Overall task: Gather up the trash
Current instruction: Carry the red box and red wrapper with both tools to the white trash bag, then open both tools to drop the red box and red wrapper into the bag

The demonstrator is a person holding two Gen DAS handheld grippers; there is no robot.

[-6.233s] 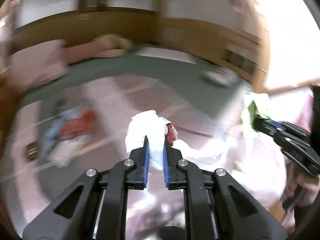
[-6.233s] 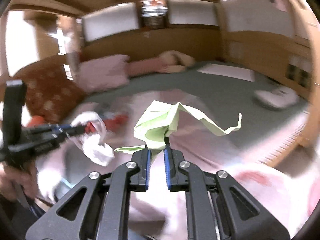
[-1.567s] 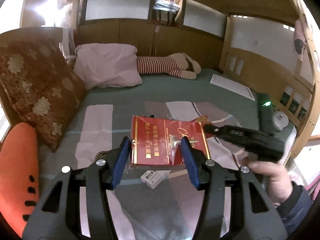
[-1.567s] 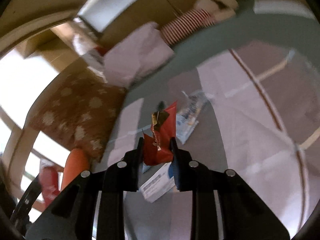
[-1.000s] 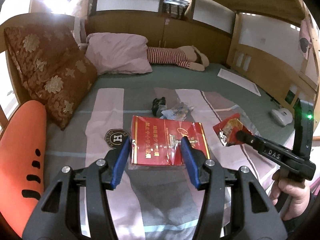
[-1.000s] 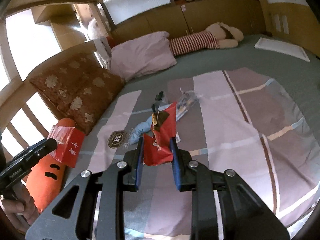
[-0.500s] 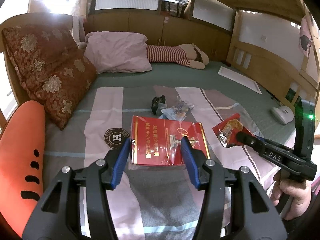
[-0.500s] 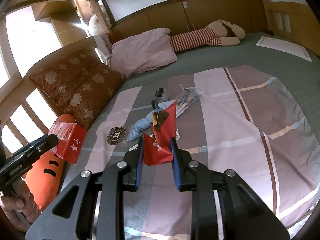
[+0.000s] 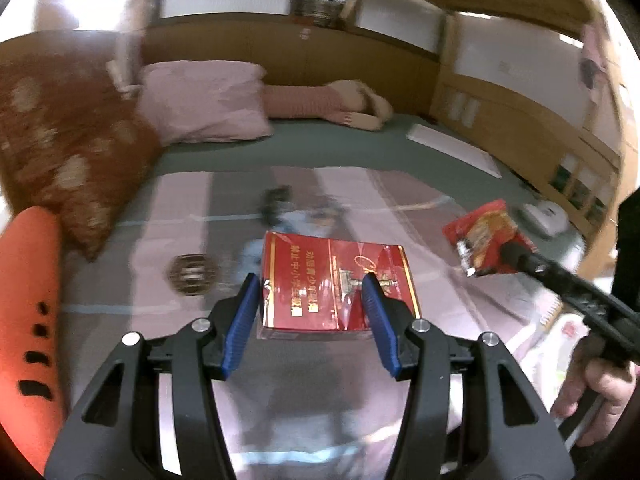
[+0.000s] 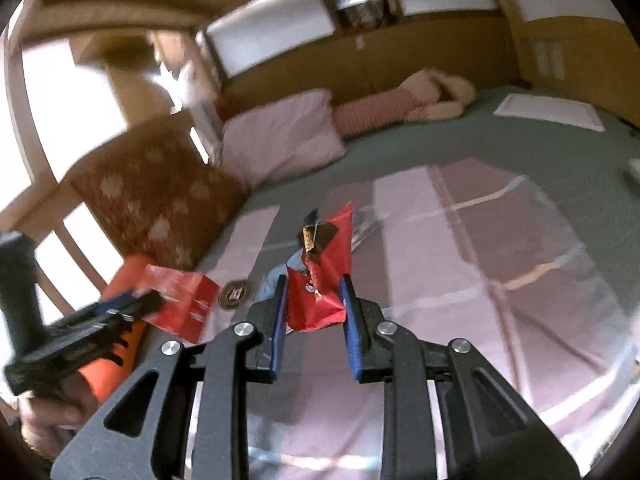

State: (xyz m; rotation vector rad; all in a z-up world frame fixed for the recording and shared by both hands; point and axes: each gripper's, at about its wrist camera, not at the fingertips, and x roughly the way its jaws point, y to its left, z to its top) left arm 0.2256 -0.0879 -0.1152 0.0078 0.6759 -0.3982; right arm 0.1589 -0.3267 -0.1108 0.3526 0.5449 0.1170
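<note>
Left tongs (image 9: 312, 316) clamped on a red carton (image 9: 336, 280), right tongs (image 10: 314, 320) clamped on a crumpled red wrapper (image 10: 320, 280), both above the bed (image 9: 360, 148); keep grips firm until over the bin.

Ahead of the left gripper (image 9: 310, 312), the small litter (image 9: 280, 210) on the bedspread (image 9: 400, 200) is smeared by blur and cannot be identified.

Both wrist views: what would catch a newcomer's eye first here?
The flat red box clamped in the left gripper, held above the striped bed cover. Next, the crumpled red snack wrapper pinched in the right gripper. At the left edge lies an orange carrot-shaped cushion.
</note>
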